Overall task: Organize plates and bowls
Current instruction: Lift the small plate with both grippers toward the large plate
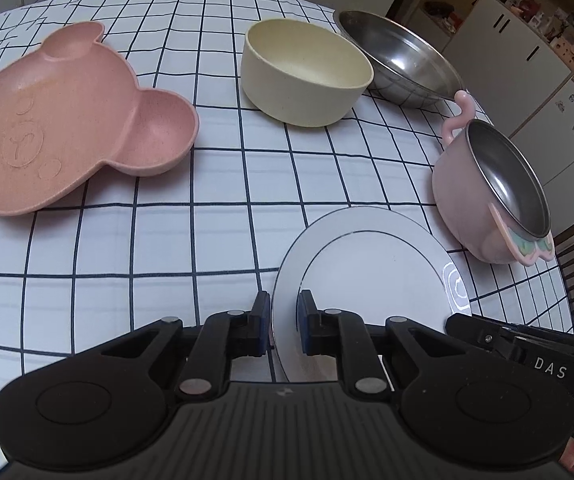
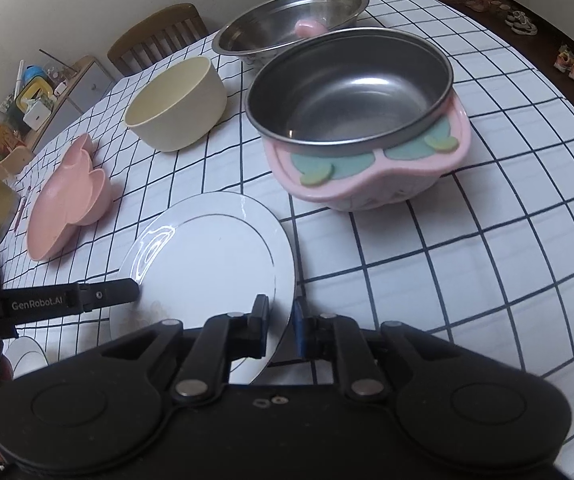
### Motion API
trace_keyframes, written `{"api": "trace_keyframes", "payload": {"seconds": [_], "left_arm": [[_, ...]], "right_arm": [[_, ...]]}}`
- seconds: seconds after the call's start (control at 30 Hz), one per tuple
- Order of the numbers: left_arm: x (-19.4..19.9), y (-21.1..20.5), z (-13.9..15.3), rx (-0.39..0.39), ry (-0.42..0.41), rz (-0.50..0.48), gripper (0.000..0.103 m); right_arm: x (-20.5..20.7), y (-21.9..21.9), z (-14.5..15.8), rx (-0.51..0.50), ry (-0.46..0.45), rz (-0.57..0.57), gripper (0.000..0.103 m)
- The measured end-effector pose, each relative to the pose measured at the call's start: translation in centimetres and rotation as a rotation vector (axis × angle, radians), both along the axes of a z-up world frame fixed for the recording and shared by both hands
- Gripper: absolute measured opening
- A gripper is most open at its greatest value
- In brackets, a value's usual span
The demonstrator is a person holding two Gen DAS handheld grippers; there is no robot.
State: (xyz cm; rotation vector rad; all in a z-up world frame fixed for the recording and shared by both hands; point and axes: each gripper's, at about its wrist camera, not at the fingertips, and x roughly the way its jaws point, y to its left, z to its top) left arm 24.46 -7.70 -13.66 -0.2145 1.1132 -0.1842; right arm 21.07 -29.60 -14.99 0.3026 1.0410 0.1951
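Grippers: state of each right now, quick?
Left gripper: closed on the white plate, pinching its left rim.
Right gripper: closed on the same white plate, pinching its right rim.

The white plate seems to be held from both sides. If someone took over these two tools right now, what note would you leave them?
Left gripper: fingers shut on the white plate at its near-left rim.
Right gripper: shut on the same plate's right rim.
On the checked tablecloth: pink bear plate, cream bowl, steel bowl, pink steel-lined bowl, all separate.
Done: plate gripped.
Left: nothing is stacked yet; group plates together, nest bowls.
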Motion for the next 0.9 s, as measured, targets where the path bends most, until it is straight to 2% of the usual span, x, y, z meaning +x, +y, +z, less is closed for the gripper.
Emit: {"api": "trace_keyframes", "payload": {"seconds": [0.17, 0.27, 0.47, 0.9], "left_arm": [[0.3, -0.1, -0.1, 0.000, -0.001, -0.001, 0.014], [0.0, -0.2, 0.0, 0.010, -0.004, 0.004, 0.014], [-0.8, 0.0, 0.9, 0.004, -0.022, 0.014, 0.013], [-5.1, 3.7, 4.3, 0.004, -0.073, 0.079, 0.013]], "right_arm": [[0.6, 0.0, -0.1, 0.004, -0.003, 0.005, 0.019], [0.6, 0.2, -0.1, -0.014, -0.007, 0.009, 0.015], [0.2, 0.1, 0.2, -0.017, -0.012, 0.018, 0.013], [-2.3, 2.8, 3.4, 0.002, -0.041, 0.059, 0.013]]}}
